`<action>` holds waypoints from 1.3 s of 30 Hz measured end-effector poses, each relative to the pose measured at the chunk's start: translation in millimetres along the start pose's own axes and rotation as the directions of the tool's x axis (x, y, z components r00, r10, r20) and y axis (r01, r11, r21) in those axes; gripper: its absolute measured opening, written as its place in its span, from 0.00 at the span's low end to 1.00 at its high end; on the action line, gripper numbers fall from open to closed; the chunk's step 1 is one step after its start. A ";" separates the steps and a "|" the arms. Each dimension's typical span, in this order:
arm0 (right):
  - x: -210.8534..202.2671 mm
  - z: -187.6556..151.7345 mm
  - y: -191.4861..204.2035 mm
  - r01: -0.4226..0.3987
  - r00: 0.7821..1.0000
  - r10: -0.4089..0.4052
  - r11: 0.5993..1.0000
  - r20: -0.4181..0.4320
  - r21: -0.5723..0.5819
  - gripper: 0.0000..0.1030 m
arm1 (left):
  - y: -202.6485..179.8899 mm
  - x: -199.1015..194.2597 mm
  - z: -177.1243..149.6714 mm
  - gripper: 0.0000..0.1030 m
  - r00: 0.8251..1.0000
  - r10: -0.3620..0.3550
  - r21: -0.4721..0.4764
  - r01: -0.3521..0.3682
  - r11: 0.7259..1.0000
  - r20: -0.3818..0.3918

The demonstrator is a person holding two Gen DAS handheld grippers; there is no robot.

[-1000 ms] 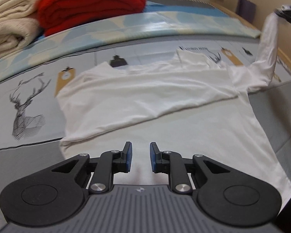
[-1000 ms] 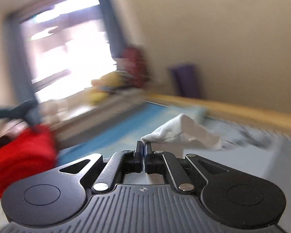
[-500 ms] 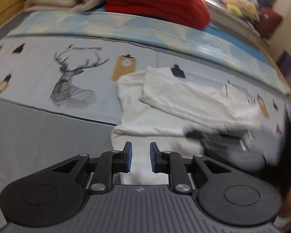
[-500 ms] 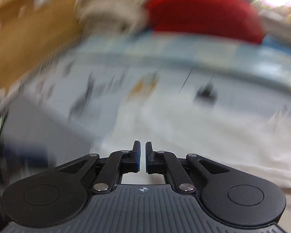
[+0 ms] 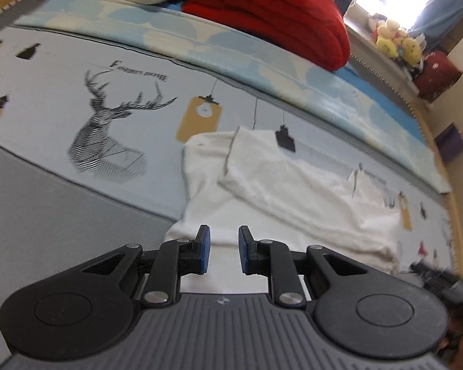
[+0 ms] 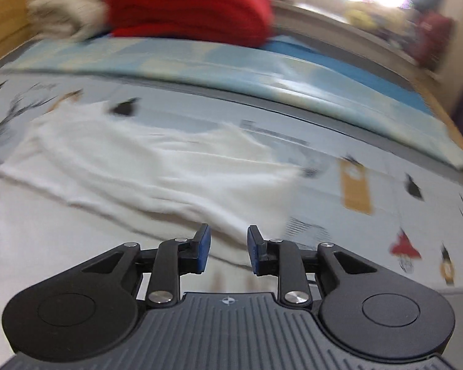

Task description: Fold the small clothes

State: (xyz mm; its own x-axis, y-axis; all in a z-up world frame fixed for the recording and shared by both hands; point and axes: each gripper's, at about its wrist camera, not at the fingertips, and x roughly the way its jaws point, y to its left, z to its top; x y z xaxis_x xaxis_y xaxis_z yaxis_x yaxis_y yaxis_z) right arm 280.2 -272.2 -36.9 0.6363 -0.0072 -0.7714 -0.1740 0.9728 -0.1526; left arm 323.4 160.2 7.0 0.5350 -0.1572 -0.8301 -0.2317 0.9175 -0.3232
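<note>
Left wrist view: left hand-held gripper low centre of frame, jaws slightly apart, nothing between the pads; white shirt on the bed right ahead and running off toward the right edge, long axis from upper left down to lower right, sleeve folded across the body. Right hand-held gripper blurred at lower right, beside the shirt's far end. Right wrist view: right hand-held gripper with jaws opening, empty; shirt spread ahead and to the left. Compared with a second ago: sleeve no longer pinched and lifted, now lying flat.
</note>
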 end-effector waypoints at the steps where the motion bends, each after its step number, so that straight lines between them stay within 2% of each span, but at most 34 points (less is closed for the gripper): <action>1: 5.6 -5.8 -8.0 0.013 1.000 -0.013 1.000 -0.016 0.022 0.27 | -0.2 6.3 3.1 0.21 1.000 0.001 -0.012 -0.001 1.000 0.005; 4: 20.2 -11.4 -23.2 -0.007 0.999 0.010 0.997 -0.037 0.071 0.27 | -3.7 26.1 18.7 0.21 0.998 -0.043 -0.026 0.044 0.999 0.035; 7: 32.8 -16.3 -20.2 0.000 0.999 0.001 1.000 -0.032 0.015 0.29 | -13.8 49.1 29.2 0.21 0.995 -0.079 0.025 0.077 0.997 0.054; 9: 41.1 -16.0 -12.8 -0.012 0.998 0.010 1.000 -0.057 -0.026 0.35 | -19.6 67.0 33.2 0.23 0.994 -0.091 0.056 0.088 0.995 0.054; 11: 45.9 -16.7 -6.5 -0.012 0.998 0.008 0.998 -0.060 -0.064 0.41 | -22.2 85.5 36.2 0.24 0.998 -0.048 0.065 0.044 0.997 0.049; 12: 49.5 -14.2 -1.8 -0.012 0.998 0.007 0.997 -0.057 -0.081 0.43 | -21.9 94.6 37.5 0.28 0.998 -0.033 0.061 0.030 0.998 0.045; 13: 52.7 -13.6 1.0 -0.015 0.998 0.009 0.995 -0.055 -0.097 0.43 | -20.7 101.8 38.3 0.34 0.999 -0.027 0.058 0.025 0.998 0.041; 16: 61.1 -10.2 5.1 0.000 0.999 -0.005 0.993 -0.049 -0.118 0.43 | -14.6 126.2 38.5 0.41 1.000 0.009 0.040 -0.009 0.999 0.013; 20: 69.4 -9.4 5.5 0.012 0.998 -0.019 0.992 -0.058 -0.125 0.43 | -11.6 150.1 36.7 0.41 0.999 0.007 0.047 -0.006 0.999 -0.033; 26: 75.1 -4.5 1.0 0.001 0.998 -0.007 0.996 -0.066 -0.089 0.43 | -8.9 167.0 35.8 0.42 0.999 0.017 0.067 -0.014 0.998 -0.042; 27: 75.1 -3.5 -0.2 -0.003 0.998 -0.003 0.997 -0.066 -0.079 0.43 | -9.0 167.2 36.6 0.41 0.999 0.016 0.075 -0.013 0.997 -0.043; 29: 74.3 -1.3 -2.7 -0.008 0.998 0.004 0.998 -0.065 -0.060 0.42 | -9.3 165.2 38.3 0.31 0.999 0.025 0.088 -0.022 0.996 -0.040; 30: 74.2 -0.4 -3.9 -0.010 0.998 0.006 0.999 -0.064 -0.051 0.40 | -8.9 163.3 39.1 0.22 0.999 0.034 0.090 -0.030 0.996 -0.040; 31: 73.9 0.5 -4.9 -0.012 0.998 0.009 0.999 -0.062 -0.043 0.39 | -8.5 160.9 39.9 0.19 0.999 0.031 0.086 -0.027 0.996 -0.039; 35: 72.7 3.6 -6.4 -0.011 0.999 0.010 0.999 -0.052 -0.035 0.17 | -11.7 147.8 42.7 0.15 0.999 0.023 0.106 -0.020 0.994 -0.030; 36: 72.1 4.4 -6.2 -0.010 0.999 0.008 0.999 -0.050 -0.035 0.11 | -13.4 143.5 43.2 0.11 0.999 0.022 0.115 -0.019 0.993 -0.026; 39: 67.4 7.0 -6.0 0.006 0.999 -0.007 0.999 -0.031 -0.037 0.04 | -15.6 128.1 44.9 0.10 1.000 -0.004 0.119 0.005 0.993 -0.015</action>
State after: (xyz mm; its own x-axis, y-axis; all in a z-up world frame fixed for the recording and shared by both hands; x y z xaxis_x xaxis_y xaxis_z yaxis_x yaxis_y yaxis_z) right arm 329.4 -276.9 -83.6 0.6138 -0.0217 -0.7892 -0.1975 0.9636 -0.1800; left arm 432.1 142.2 -73.9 0.5233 -0.1661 -0.8358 -0.1301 0.9537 -0.2710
